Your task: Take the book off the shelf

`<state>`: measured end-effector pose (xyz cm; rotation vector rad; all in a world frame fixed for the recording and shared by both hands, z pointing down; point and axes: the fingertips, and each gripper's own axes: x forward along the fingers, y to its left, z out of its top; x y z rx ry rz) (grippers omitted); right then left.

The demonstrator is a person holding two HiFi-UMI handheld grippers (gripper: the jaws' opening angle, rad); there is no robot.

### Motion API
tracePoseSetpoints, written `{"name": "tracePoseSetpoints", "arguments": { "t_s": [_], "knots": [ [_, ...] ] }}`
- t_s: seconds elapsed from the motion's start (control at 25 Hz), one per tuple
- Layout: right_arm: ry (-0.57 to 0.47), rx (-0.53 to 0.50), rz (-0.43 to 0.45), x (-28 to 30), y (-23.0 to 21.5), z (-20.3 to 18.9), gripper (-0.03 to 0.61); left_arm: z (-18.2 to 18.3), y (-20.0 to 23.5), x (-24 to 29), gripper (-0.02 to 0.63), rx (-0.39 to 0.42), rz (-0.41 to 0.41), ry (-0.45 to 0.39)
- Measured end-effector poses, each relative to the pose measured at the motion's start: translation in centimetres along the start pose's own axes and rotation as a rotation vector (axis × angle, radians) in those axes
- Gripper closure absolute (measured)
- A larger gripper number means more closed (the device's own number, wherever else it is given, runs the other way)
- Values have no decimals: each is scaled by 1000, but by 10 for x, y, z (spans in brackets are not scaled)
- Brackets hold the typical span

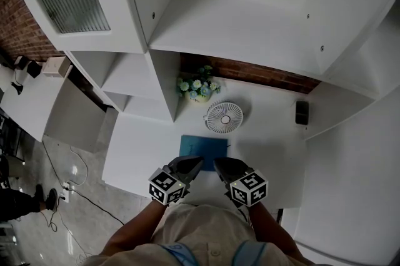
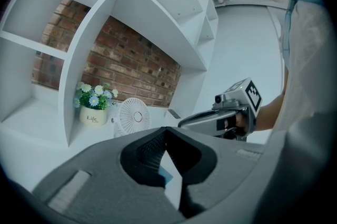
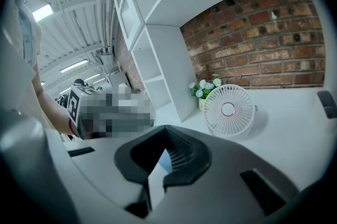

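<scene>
A blue book point(image 1: 204, 147) lies flat on the white desk point(image 1: 272, 155), off the shelves and near the desk's front edge, just in front of a small white round fan point(image 1: 224, 117). The left gripper point(image 1: 195, 163) and the right gripper point(image 1: 219, 163) hover side by side over the book's near edge, with their tips angled toward each other. Whether either one touches the cover cannot be told. In each gripper view the ribbed black jaws are pressed together with nothing between them, and only a sliver of the blue cover shows through the small gap below their tips. Each gripper carries a cube point(image 1: 167, 187) with black-and-white square markers, which bear no legible words. Behind the fan and to its left, against a shelf upright, stands a white pot of white and blue flowers point(image 2: 92, 116) with "Life" printed on it in dark script. Smaller lettering beneath that word is too small to read. A dark rectangular device point(image 1: 302, 112) lies on the desk to the right of the fan, well apart from the book. The white shelf unit point(image 1: 250, 34) rises above the desk, and a red brick wall point(image 2: 131, 60) shows behind it.
</scene>
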<state>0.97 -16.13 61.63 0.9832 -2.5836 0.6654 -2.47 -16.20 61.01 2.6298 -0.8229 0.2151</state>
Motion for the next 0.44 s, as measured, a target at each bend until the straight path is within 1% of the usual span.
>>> {"name": "tracePoseSetpoints", "arguments": {
  "t_s": [0.44],
  "knots": [
    [2,12,0,0,-2,-2,563,0,1,1,604,-10,4,-2]
  ]
}}
